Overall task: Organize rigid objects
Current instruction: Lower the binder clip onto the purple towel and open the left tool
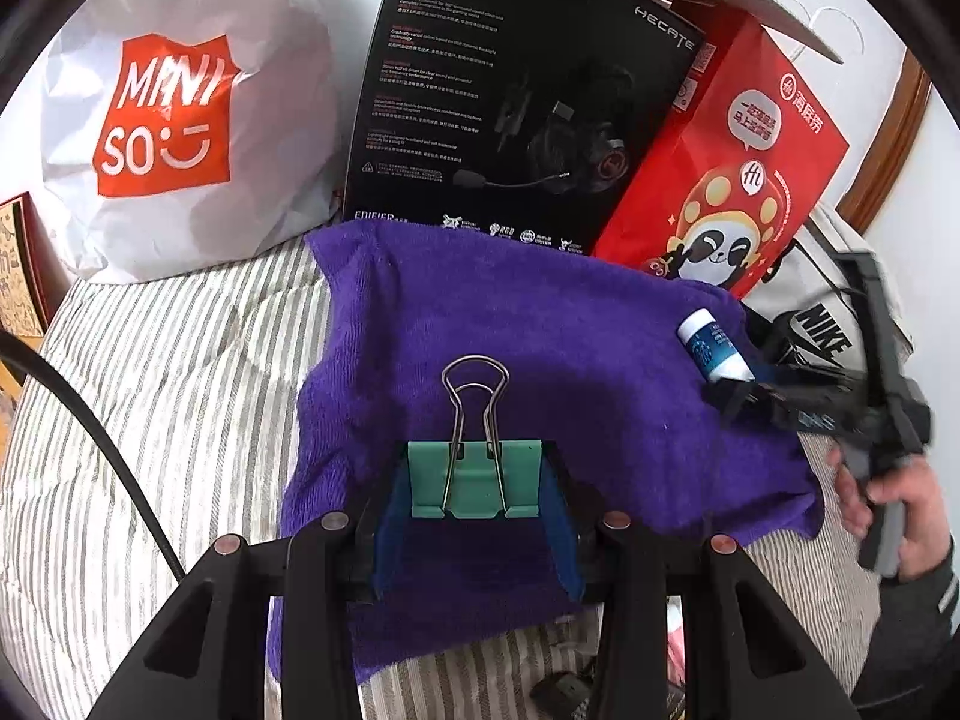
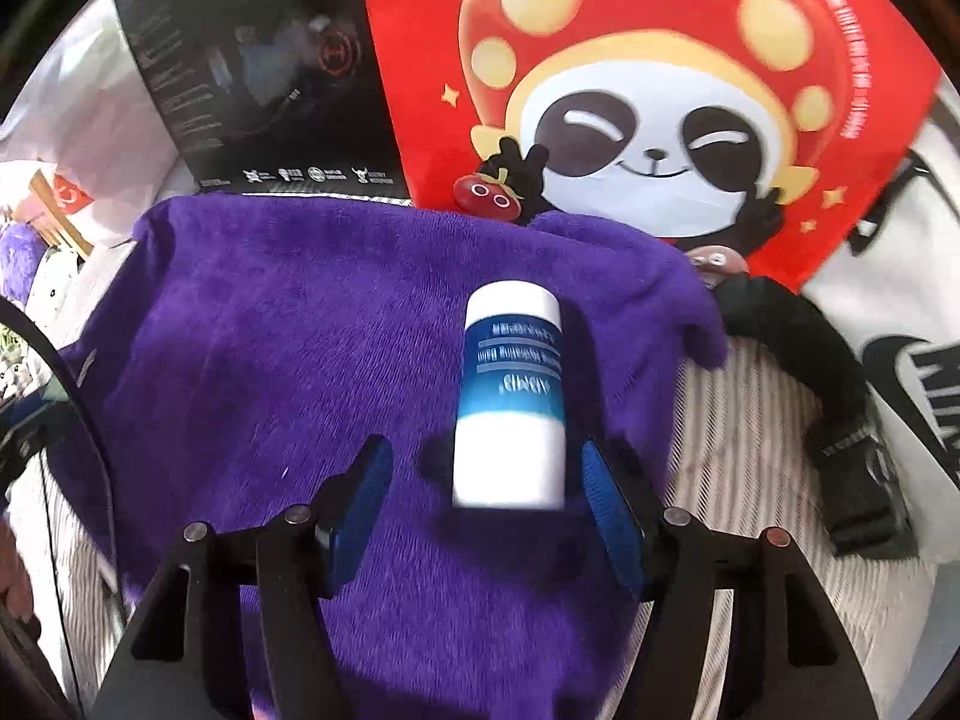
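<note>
A purple towel (image 1: 540,360) lies spread on a striped bed; it also shows in the right wrist view (image 2: 270,330). My left gripper (image 1: 477,486) is shut on a green binder clip (image 1: 474,480) with its wire handles pointing away, just above the towel. A white and blue tube (image 2: 510,402) lies on the towel between the fingers of my right gripper (image 2: 483,468), which is open, with a gap on the left side. In the left wrist view the tube (image 1: 714,345) sits at the towel's right edge with the right gripper (image 1: 750,390) behind it.
Behind the towel stand a white Miniso bag (image 1: 168,120), a black headset box (image 1: 510,102) and a red panda bag (image 1: 732,180). A white Nike bag (image 2: 900,360) with a black strap (image 2: 828,396) lies to the right. Striped bedding (image 1: 150,420) surrounds the towel.
</note>
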### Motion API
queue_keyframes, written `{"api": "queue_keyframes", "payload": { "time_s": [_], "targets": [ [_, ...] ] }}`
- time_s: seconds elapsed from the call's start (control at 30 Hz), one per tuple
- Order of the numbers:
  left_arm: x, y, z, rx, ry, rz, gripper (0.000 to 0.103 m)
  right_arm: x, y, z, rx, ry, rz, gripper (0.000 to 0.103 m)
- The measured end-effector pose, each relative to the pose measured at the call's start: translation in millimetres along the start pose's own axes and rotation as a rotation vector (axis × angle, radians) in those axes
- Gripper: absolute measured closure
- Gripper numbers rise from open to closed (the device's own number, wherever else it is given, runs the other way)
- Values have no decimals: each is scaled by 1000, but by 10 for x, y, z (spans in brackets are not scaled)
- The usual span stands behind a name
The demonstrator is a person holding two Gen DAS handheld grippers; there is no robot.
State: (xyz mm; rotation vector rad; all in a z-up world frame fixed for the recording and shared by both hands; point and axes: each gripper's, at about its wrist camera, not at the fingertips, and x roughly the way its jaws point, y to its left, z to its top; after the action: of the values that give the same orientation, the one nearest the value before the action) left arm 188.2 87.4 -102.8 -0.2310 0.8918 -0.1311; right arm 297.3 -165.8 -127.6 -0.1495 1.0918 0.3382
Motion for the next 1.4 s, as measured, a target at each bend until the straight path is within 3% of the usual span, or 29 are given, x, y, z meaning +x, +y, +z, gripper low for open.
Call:
{"api": "queue_keyframes", "payload": {
  "time_s": [0.3, 0.7, 0.9, 1.03, 1.17, 1.4],
  "targets": [
    [341, -96, 285, 38, 17, 68, 64, -678, -58, -485, 24, -71, 19, 38],
    [868, -179, 546, 78, 112, 184, 64, -908, -244, -1094, 106, -44, 53, 38],
    [931, -337, 533, 147, 119, 248, 63, -939, -335, -1247, 136, -28, 64, 38],
    [936, -383, 518, 142, 116, 235, 63, -975, -395, -1313, 168, -33, 79, 38],
    [895, -392, 437, 154, 133, 228, 49, -1026, -404, -1368, 181, -39, 76, 38],
    [639, -397, 209, 138, 136, 225, 48, -1166, -365, -1404, 198, -69, 84, 38]
  ]
}}
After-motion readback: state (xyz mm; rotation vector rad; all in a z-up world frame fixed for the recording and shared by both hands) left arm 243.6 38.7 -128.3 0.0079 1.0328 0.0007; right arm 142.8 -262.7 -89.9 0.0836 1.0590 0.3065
